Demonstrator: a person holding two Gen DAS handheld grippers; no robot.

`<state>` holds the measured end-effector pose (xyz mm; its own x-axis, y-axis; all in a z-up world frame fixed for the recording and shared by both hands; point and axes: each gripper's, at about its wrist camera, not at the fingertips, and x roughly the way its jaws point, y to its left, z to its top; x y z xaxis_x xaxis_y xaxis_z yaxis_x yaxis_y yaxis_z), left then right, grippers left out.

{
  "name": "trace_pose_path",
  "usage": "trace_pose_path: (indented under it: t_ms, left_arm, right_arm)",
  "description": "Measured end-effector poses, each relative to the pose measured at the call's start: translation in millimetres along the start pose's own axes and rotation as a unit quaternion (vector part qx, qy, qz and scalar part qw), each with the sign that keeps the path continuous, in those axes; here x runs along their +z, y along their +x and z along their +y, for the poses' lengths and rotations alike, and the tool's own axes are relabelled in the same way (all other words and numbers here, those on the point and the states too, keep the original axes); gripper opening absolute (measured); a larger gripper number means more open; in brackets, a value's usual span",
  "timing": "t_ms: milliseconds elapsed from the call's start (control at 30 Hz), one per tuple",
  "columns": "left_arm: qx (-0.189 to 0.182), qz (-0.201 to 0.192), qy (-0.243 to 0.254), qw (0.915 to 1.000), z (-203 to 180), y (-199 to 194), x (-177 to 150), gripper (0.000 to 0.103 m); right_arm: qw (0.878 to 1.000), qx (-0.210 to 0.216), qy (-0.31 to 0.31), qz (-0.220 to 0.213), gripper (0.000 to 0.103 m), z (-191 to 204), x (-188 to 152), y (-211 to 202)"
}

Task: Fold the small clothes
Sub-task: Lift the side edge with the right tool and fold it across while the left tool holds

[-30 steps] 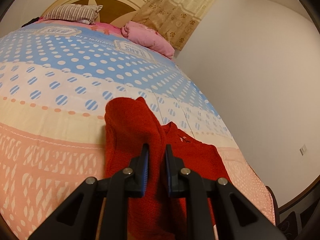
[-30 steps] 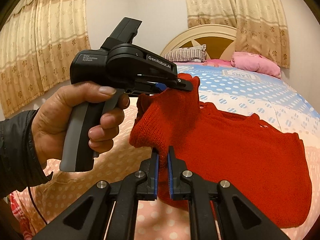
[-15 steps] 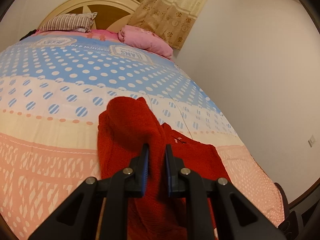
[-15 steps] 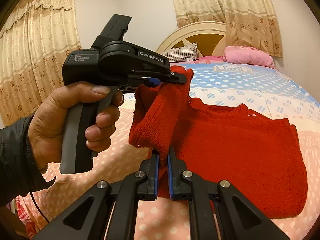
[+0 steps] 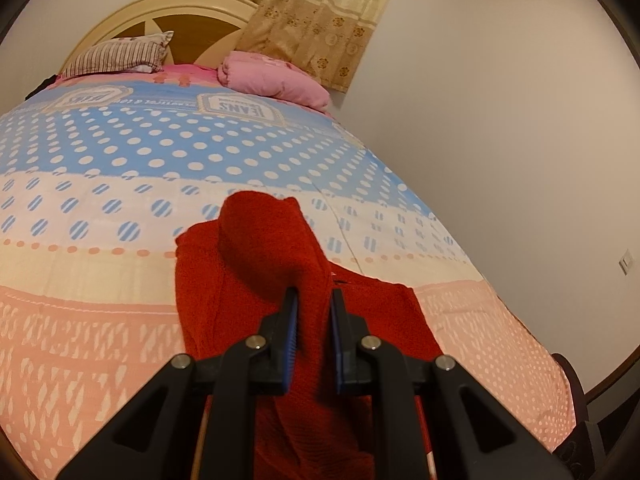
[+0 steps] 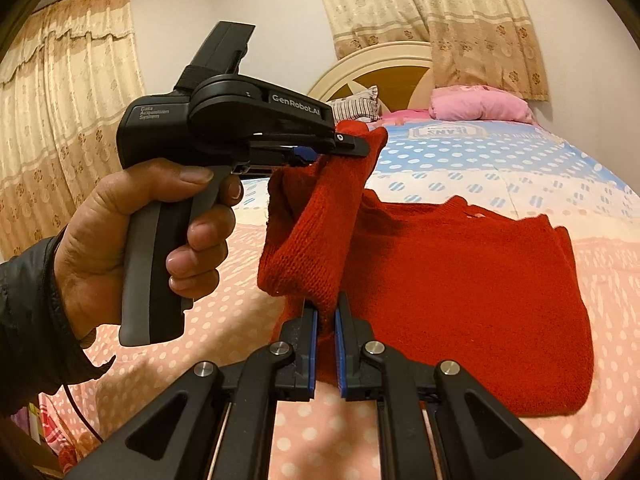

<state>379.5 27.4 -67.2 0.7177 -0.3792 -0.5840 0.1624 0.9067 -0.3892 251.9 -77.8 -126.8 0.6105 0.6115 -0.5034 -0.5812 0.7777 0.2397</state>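
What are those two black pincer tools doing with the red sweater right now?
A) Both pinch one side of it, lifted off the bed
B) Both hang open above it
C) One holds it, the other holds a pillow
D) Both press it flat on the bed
A: the left gripper and right gripper each clamp the red sweater, whose left side is raised off the bed.
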Motion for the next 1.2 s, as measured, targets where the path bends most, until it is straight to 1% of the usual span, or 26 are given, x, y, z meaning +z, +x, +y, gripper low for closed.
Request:
trace_pose_path:
  t_ms: [333,733,867,1000,1067,1200]
  left_arm:
    - [-0.013,0.012,0.011,0.9998,-22.8,13.4,-1.5,0.015]
    - [-0.038,0.026,0.026,0.9986,-58.3,28.1,-5.1,0.015]
    - [-0.048,0.033,0.034,0.9977,-71.9,38.1,-8.1,0.015]
    - [-0.049,0.046,0.038,0.9970,-82.2,54.8,-13.0,0.015]
    - [-0.053,0.053,0.037,0.9965,-88.2,63.6,-15.6,0.015]
    - [-0.057,0.064,0.049,0.9951,-104.0,75.0,-21.7,0.015]
  right_arm:
    - [1.000,-0.008,0.024,-0.004,0.007,-20.5,-7.2,-17.0]
    - [0.998,-0.014,0.054,-0.013,0.007,-38.1,-17.6,-43.7]
    - [0.997,-0.018,0.073,-0.015,0.007,-49.7,-21.7,-53.6]
    - [0.995,-0.025,0.098,-0.011,0.007,-64.3,-28.0,-60.4]
    - [0.993,-0.036,0.116,-0.010,0.007,-71.5,-31.7,-64.2]
    - [0.989,-0.043,0.139,-0.009,0.007,-83.5,-37.7,-70.8]
